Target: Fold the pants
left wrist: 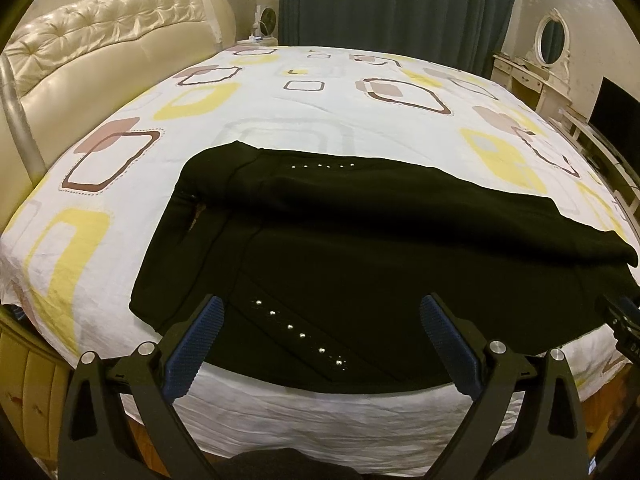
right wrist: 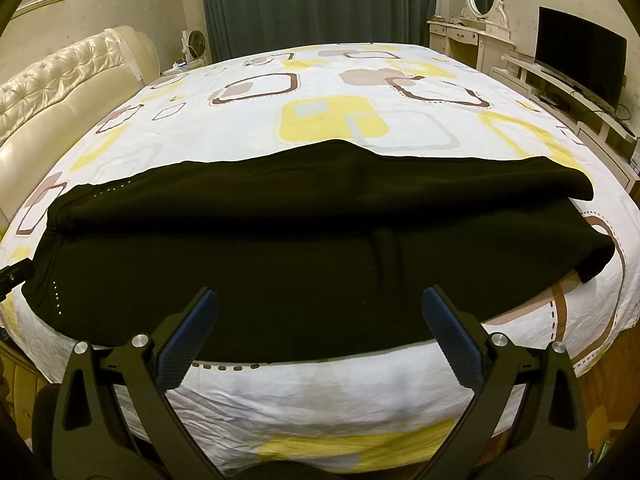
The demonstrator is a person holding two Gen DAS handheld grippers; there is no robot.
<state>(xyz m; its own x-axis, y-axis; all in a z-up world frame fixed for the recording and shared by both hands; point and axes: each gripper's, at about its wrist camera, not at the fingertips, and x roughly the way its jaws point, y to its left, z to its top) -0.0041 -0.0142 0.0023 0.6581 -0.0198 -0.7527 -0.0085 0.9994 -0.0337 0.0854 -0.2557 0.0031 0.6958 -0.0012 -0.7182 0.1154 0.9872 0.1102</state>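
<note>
Pants (left wrist: 360,248) lie spread across the near edge of the bed (left wrist: 280,96), one black leg doubled over the other, waistband end toward the headboard (left wrist: 100,40). Left gripper (left wrist: 320,316) and right gripper (right wrist: 320,312) both hover wide apart and empty just above the pants' near hem. Risk, as I judge it: a pinch catching only the top layer would drag the legs out of line, or slide the cloth off the bed's edge.

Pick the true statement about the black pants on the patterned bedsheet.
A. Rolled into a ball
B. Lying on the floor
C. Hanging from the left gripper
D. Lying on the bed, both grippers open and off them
D: the black pants lie spread on the patterned bedsheet, while the left gripper and right gripper hold their fingers wide apart, gripping nothing.
</note>
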